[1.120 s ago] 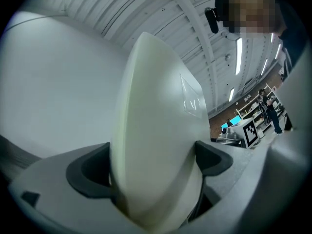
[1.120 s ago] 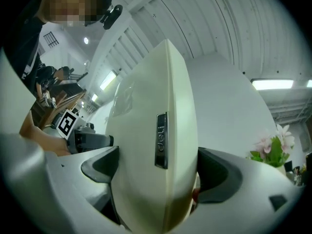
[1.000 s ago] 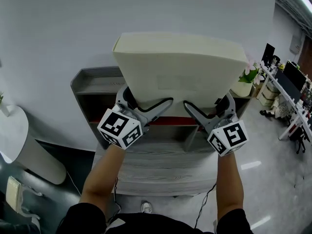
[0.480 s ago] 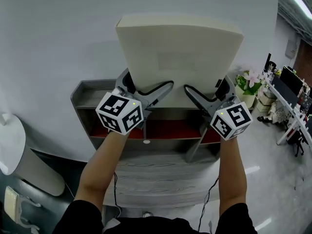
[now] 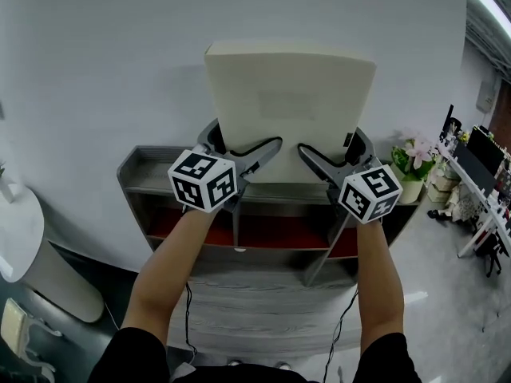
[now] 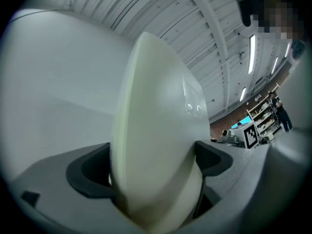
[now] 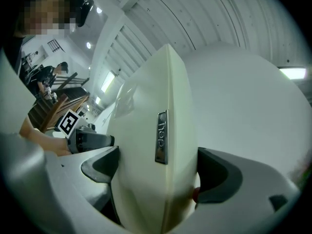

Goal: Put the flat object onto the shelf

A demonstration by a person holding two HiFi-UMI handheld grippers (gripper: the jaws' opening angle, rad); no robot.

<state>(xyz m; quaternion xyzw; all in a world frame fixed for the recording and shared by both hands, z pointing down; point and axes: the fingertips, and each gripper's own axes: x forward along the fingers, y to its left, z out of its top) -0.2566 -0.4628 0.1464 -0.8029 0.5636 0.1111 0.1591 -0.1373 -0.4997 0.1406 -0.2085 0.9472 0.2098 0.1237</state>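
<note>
The left gripper (image 5: 243,148) grips the lower left edge of the cream slab (image 5: 291,94), its jaws pressed on both faces. The slab is held upright before the wall, directly above the grey shelf (image 5: 148,166), seemingly just clear of its top. The right gripper (image 5: 319,154) clamps the lower right edge likewise.

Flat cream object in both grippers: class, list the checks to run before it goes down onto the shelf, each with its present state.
1. Left gripper shut on the flat object: ok.
2. Right gripper shut on it: ok.
3. Object upright and level: ok.
4. Object over the shelf top, by the head view: ok.
5. Landing spot free: cannot tell, hidden by the object.
6. Gap to the wall: cannot tell.
</note>
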